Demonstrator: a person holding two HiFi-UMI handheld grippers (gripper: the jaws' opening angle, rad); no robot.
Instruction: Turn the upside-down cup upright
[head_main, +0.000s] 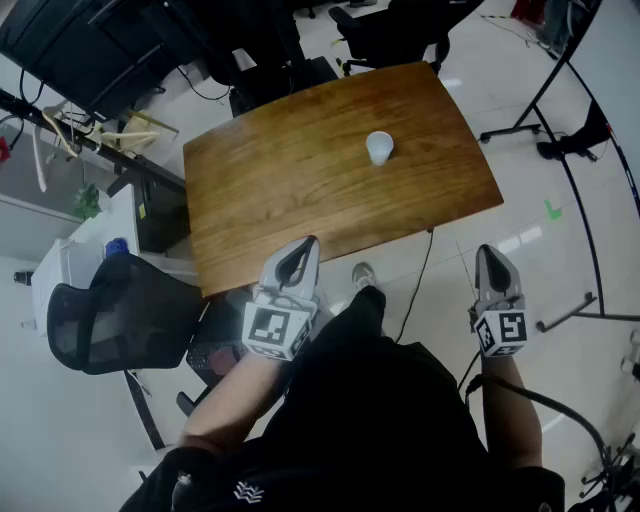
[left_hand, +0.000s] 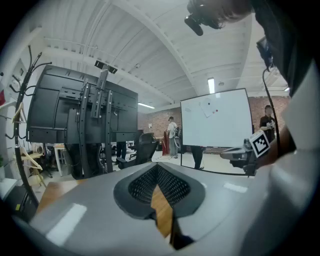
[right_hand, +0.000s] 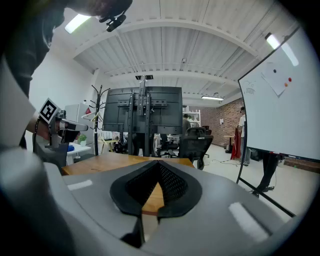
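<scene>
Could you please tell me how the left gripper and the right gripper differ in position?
In the head view, the left gripper overlaps the near edge of the table; the right gripper hangs over floor off its corner. The left gripper slants toward the cup; the right gripper points almost straight ahead. Both have fingers shut on nothing, well short of the cup.
</scene>
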